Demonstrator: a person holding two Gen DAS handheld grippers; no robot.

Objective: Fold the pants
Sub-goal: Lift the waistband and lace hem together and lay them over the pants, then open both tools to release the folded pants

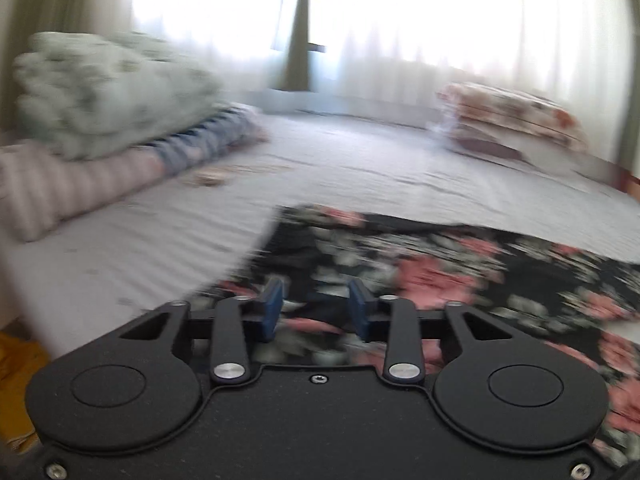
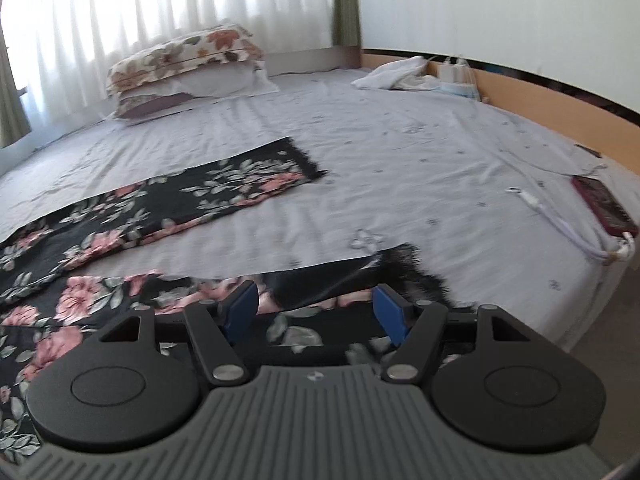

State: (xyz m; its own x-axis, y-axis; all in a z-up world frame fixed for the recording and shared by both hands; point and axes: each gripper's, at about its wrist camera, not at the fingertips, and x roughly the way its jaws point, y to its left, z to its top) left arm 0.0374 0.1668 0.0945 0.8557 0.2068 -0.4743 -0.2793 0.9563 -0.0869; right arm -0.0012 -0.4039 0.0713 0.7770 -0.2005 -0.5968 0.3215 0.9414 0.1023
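Note:
Black pants with pink flowers (image 2: pixel 168 200) lie spread on the bed, both legs running to the right and apart. The far leg ends at a frayed hem (image 2: pixel 304 160); the near leg's hem (image 2: pixel 416 268) lies just ahead of my right gripper (image 2: pixel 316 308), which is open above that leg near its end. In the left wrist view the pants (image 1: pixel 460 264) are blurred by motion. My left gripper (image 1: pixel 316 304) is open over the waist end of the pants, near their left edge.
The bed has a pale grey sheet (image 2: pixel 400 152). Stacked floral pillows (image 2: pixel 180 68) sit at the back. Folded bedding (image 1: pixel 100 96) lies at the left. A red phone (image 2: pixel 604 204) with a white cable (image 2: pixel 560 224) lies at the right edge. White cloth (image 2: pixel 396 72) lies by the wooden frame.

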